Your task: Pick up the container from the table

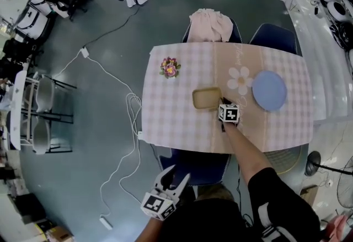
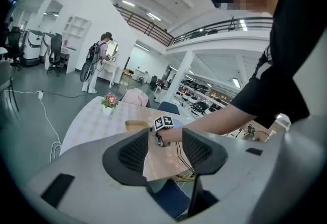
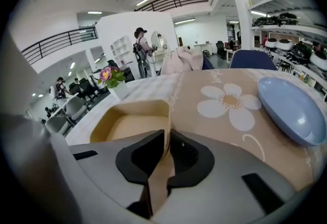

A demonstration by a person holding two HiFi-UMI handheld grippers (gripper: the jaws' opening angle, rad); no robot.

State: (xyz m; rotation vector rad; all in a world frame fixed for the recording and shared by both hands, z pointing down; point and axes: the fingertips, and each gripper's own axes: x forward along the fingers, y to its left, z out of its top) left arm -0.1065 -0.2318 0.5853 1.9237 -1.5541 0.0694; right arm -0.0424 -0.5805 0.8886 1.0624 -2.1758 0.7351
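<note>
Tan container (image 3: 130,128) is clamped by the R gripper (image 3: 168,139). Its jaws are squeezed on the thin right side wall by the near corner, one jaw inside and one outside. The container seems to sit flat on the table (image 1: 176,122), reaching ahead-left from the jaws, and looks empty.

Doing the lift well, imo:
- Grip is on one wall only, so the far-left end will likely sag. Keep the squeeze firm and don't ease off.
- Raise straight up and slow, wrist steady, no twist, since the wall looks thin enough to flex.
- Keep clear of the plate ahead-right.
- L gripper (image 2: 166,149) is spare. It hangs low behind the R gripper, off the table's near edge, jaws apart w/ nothing between them. It could support the free end if the container tips.

Counts, out from the jaws:
- 1 container, at the jaws.
- 1 blue plate (image 3: 291,108), near, ahead-right, not touching the container.
- 1 flower pot (image 3: 111,79), further ahead-left.
- 2 blue chair backs past the far edge, one under a pink cloth (image 1: 210,23).
- 2 grippers total.
</note>
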